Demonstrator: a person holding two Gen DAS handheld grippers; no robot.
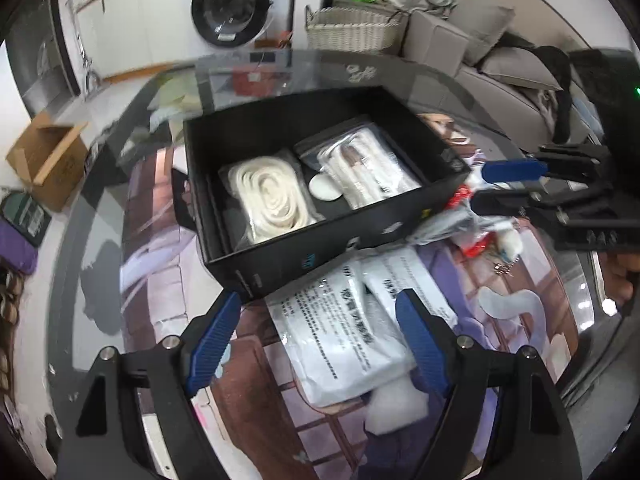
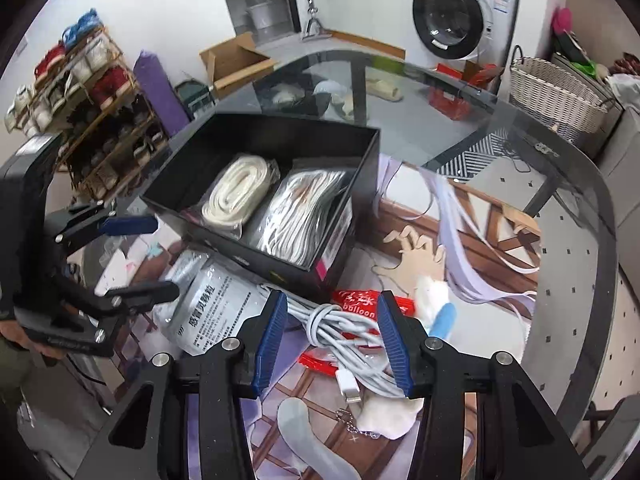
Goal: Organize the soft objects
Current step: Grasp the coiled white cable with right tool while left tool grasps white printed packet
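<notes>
A black box stands on the glass table and holds a bagged coil of cream rope and a bagged bundle of white cord. In front of the box lies a white printed bag. My left gripper is open just above that bag and holds nothing. My right gripper is open over a coiled white cable and a red balloon pack, empty. The right gripper also shows in the left wrist view.
A white plush keychain and a white pad lie on the printed table mat. Beyond the table stand a washing machine, a wicker basket, a grey sofa, a cardboard box and a shoe rack.
</notes>
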